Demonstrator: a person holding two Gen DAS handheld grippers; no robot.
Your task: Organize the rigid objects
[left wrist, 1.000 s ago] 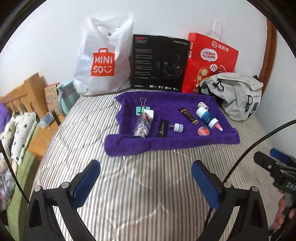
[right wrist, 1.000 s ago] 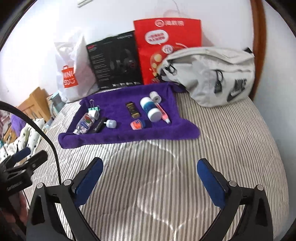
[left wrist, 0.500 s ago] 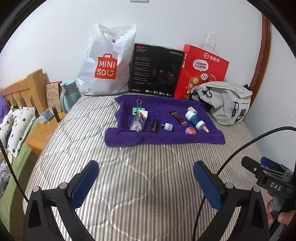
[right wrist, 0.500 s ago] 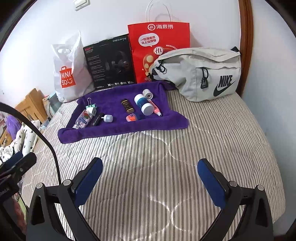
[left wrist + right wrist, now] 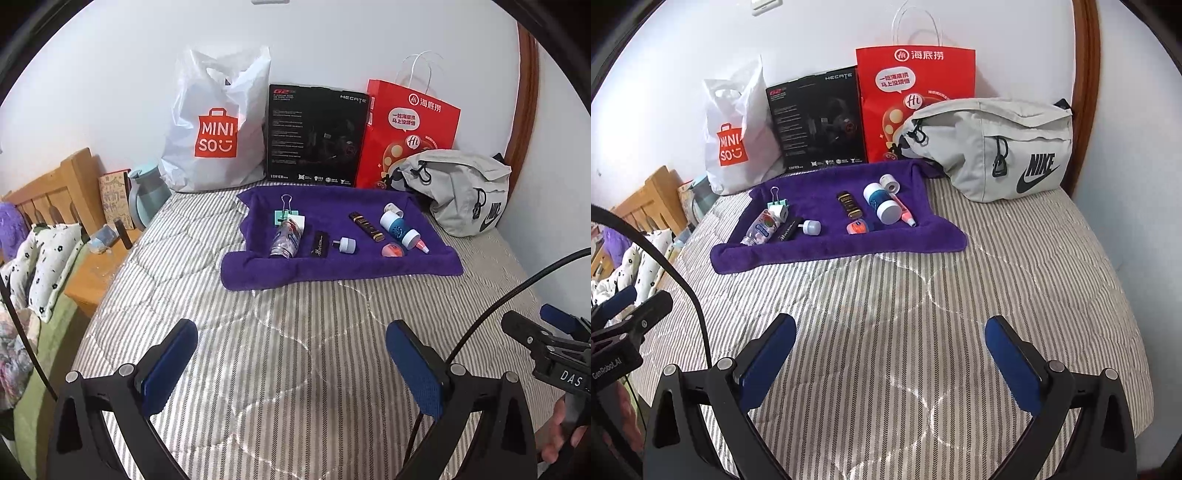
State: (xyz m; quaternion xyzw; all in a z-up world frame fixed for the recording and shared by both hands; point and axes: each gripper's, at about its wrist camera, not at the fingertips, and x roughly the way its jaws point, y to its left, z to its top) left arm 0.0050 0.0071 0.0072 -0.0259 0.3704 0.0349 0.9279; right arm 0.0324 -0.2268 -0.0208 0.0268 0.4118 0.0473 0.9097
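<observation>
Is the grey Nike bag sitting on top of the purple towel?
No, the grey Nike bag rests on the striped bed cover, beside the purple towel, which holds only small items.

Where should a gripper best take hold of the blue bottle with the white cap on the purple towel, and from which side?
Probably across the blue bottle body, from above. It lies on its side on the purple towel, with the pink tube close beside it.

We noted a purple towel [image 5: 332, 266] on grey-and-white striped bedding [image 5: 288, 350]; red paper bag [image 5: 912, 107]; blue gripper pads [image 5: 417, 369].
</observation>
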